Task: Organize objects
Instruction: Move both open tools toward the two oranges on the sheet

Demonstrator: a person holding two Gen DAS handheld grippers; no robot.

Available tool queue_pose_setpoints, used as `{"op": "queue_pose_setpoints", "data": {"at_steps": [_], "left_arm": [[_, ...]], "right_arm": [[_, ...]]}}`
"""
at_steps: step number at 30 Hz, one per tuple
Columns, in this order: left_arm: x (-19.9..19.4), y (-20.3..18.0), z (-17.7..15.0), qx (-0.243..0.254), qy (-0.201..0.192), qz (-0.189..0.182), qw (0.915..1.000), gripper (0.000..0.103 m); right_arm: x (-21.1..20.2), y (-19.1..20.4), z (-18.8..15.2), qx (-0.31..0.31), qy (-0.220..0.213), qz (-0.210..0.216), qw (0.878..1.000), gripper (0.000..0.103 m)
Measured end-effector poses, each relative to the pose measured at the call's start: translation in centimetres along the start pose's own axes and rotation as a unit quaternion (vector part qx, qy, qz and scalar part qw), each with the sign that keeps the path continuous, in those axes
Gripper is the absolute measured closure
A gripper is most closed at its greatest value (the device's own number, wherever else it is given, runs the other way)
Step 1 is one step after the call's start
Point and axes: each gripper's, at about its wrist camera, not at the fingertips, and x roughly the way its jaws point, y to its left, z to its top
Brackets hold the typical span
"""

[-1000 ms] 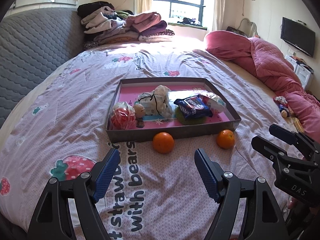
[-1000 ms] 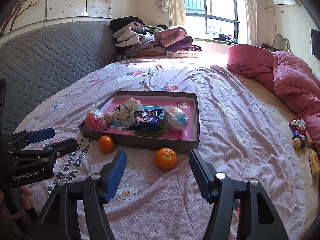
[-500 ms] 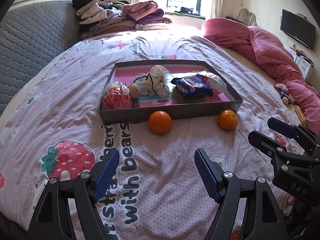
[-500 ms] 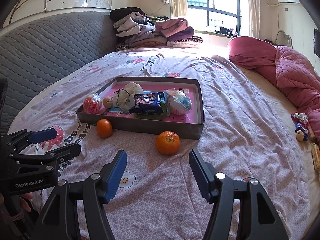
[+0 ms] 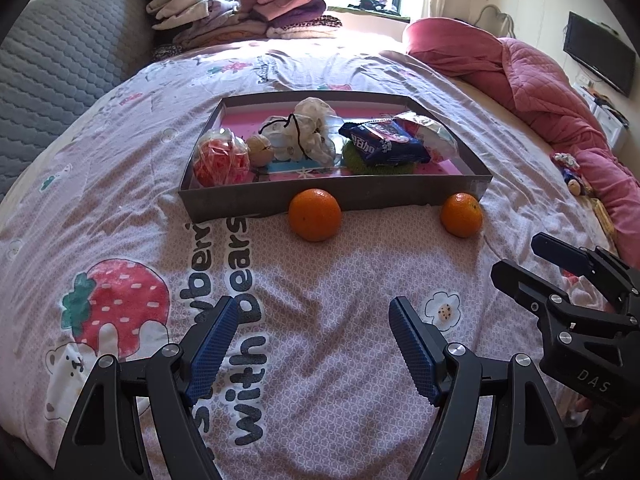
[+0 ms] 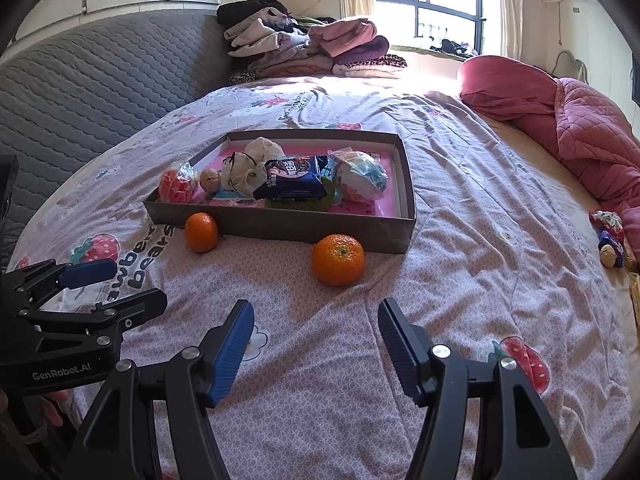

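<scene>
Just ahead of the wide-spread right claw (image 6: pixel 316 344), one orange (image 6: pixel 338 259).

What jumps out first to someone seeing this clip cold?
Two oranges, one ahead of the left gripper and one ahead of the right gripper, lie on the bedspread just outside a cluttered grey tray. Both grippers are open and empty.
</scene>
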Motion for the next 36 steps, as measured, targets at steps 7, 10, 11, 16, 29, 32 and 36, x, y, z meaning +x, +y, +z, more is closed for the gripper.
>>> {"op": "queue_pose_setpoints", "data": {"at_steps": [7,10,11,16,29,32,36], "left_arm": [[0.5,0.0,0.0,-0.003,0.004,-0.002,1.0000,0.025],[0.6,0.1,0.2,-0.004,0.003,-0.003,1.0000,0.025],[0.7,0.1,0.3,-0.004,0.003,-0.002,1.0000,0.025],[1.1,0.2,0.7,-0.008,0.002,-0.002,1.0000,0.025],[2.4,1.2,2.4,-0.025,-0.004,0.000,0.9997,0.025],[2.9,1.5,2.8,-0.028,-0.004,0.001,0.9996,0.025],[3.5,1.8,3.0,-0.031,-0.007,0.003,0.9995,0.025]], "right_arm": [[0.7,-0.3,-0.2,0.005,0.008,-0.006,1.000,0.039],[1.0,-0.3,-0.1,0.006,0.007,-0.009,1.000,0.039],[1.1,-0.4,-0.1,0.007,0.008,-0.011,1.000,0.039],[1.9,-0.7,0.1,0.013,0.014,-0.014,1.000,0.039],[3.6,-1.5,0.8,0.023,0.017,-0.022,0.999,0.039],[4.0,-1.7,1.0,0.027,0.017,-0.021,0.999,0.039],[4.4,-1.9,1.1,0.034,0.018,-0.020,0.999,0.039]]}}
